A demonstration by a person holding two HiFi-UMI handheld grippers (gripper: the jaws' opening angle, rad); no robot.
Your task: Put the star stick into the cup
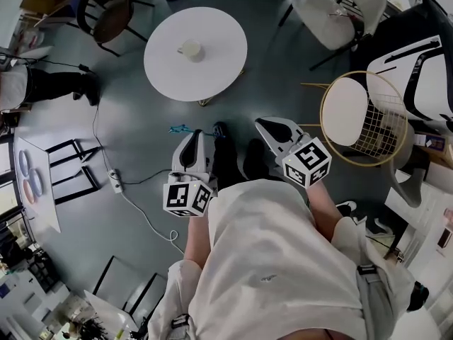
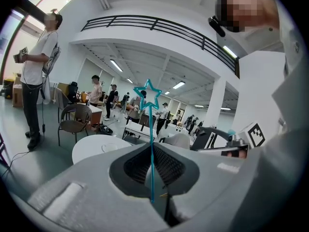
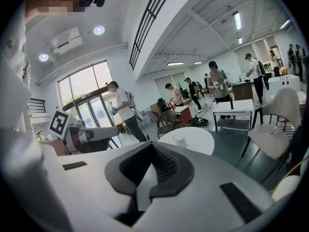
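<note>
A white power strip with its cable is seen on the grey floor at the left of the head view, and a wicker chair is seen at the top left. Right of the chair, a round white counter is shown carrying a white cup, which stands upright near the counter's middle. Below the counter and well apart from it, the left gripper is held out over the floor, its marker cube towards the person's white shirt. Its jaws are clamped on the thin shaft of the teal star stick. In the left gripper view the stick is seen rising upright from between the dark ribbed pads, its outlined star well above them. In the head view only a teal end is made out, just beyond the gripper's tip, short of the counter and far from the cup. To the right, the right gripper is held level with the left one, and in the right gripper view its jaws are seen pressed together with nothing between them. The counter and the cup are seen past those jaws, well beyond their tips. At the far right of the head view, a round stool with a gold wire frame is shown beside a white chair.
</note>
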